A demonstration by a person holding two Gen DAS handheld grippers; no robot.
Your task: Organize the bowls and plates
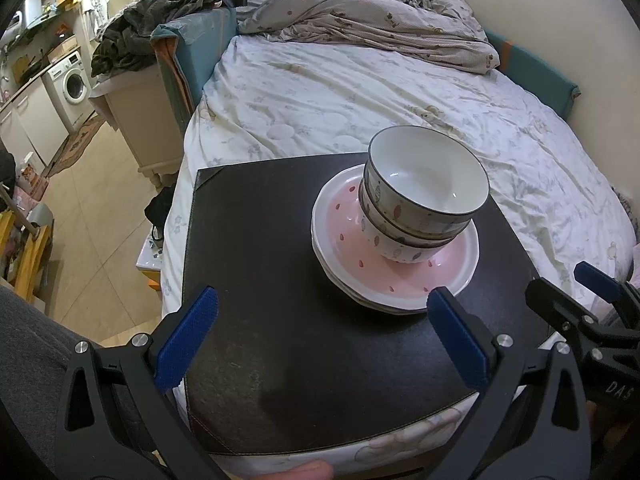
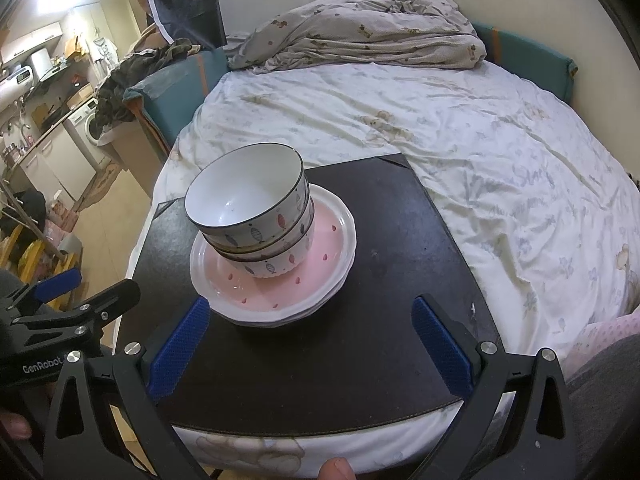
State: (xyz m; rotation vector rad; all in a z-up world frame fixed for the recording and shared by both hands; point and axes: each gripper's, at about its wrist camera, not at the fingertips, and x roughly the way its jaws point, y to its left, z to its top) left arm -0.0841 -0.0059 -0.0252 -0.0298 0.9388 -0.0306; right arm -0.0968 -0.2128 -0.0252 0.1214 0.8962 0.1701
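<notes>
Pink speckled plate point(image 1: 424, 276), black mat point(image 1: 280, 360)

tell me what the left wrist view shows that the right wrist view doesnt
Only the left wrist view shows the washing machine door face-on, and the right hand-held gripper at its right edge. Only the right wrist view shows the left hand-held gripper at its left edge. Both show the stacked bowls on the pink plates, the black mat on the bed, each gripper open.

Two nested fish-patterned bowls point(image 1: 424, 196) upright on stacked pink-centred white plates point(image 1: 400, 276), on black mat point(image 1: 280, 280)
</notes>
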